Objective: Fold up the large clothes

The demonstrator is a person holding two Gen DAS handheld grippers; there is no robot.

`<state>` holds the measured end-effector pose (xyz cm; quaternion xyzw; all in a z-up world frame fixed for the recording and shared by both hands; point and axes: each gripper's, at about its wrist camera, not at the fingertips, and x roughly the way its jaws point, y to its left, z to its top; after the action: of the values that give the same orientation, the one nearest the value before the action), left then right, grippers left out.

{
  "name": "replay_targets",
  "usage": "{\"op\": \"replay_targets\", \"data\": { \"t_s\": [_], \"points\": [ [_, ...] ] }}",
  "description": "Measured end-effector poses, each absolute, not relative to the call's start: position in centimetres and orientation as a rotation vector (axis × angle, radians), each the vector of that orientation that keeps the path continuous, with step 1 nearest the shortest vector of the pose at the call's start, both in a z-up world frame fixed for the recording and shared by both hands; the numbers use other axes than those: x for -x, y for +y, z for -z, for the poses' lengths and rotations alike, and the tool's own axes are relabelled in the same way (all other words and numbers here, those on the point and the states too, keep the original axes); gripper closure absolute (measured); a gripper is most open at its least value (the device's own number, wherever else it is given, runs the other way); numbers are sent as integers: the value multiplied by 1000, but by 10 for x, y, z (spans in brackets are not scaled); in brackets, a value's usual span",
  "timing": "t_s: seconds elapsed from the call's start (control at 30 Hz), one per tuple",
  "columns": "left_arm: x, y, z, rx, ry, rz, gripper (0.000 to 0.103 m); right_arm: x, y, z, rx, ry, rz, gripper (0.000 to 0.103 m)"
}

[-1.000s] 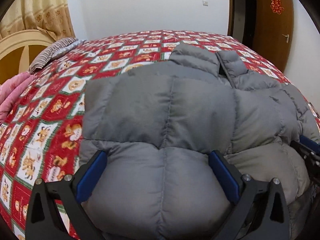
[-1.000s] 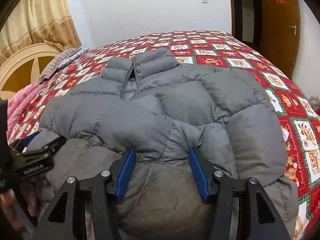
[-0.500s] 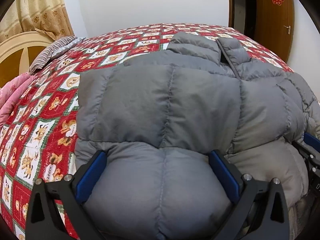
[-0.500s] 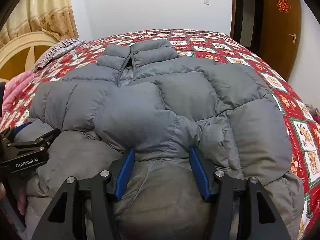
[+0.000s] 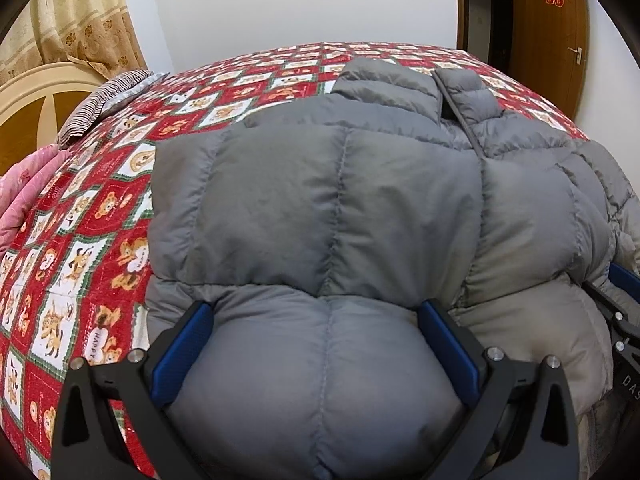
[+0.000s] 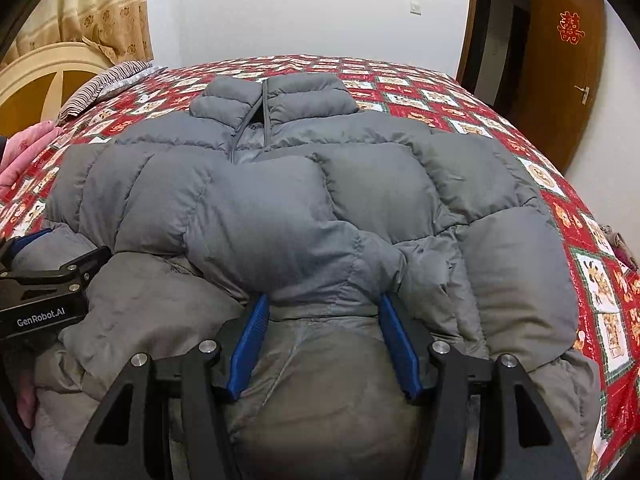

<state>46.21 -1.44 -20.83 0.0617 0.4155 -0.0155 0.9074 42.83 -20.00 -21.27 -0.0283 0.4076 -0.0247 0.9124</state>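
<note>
Jacket (image 6: 304, 208) grey and puffy on our bear-print bedspread (image 5: 92, 216), our left gripper (image 5: 320, 344) and right gripper (image 6: 320, 328) each clamping its bunched hem.

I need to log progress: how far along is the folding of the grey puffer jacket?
Done: sleeves of the grey puffer jacket folded across its front. In hand: left gripper and right gripper each grip the bunched hem. Left: carrying the hem to the collar.

A plain grey jacket (image 6: 304, 208) lies on a red-and-white checked, bear-printed bedspread (image 5: 80, 248); blue fingers (image 6: 250, 336).
</note>
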Motion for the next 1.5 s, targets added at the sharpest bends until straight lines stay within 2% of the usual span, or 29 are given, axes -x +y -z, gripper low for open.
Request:
{"op": "replay_targets", "data": {
  "t_s": [0.7, 0.83, 0.93, 1.03, 1.17, 1.5],
  "points": [
    [-460, -10, 205, -107, 856, 37, 0, -427, -192, 210, 106, 841, 70, 44],
    [-452, -6, 189, -121, 862, 35, 0, -426, -194, 205, 121, 863, 36, 41],
    [-444, 3, 163, -85, 811, 74, 0, -422, -202, 188, 92, 897, -39, 29],
    [-447, 10, 135, -62, 758, 92, 0, -420, -211, 170, 52, 881, -70, 27],
    [-486, 8, 121, -60, 764, 76, 0, -442, -221, 151, 5, 872, -85, 26],
    [-602, -16, 125, -47, 843, 52, 0, -574, -240, 134, -103, 924, -22, 26]
  ]
}}
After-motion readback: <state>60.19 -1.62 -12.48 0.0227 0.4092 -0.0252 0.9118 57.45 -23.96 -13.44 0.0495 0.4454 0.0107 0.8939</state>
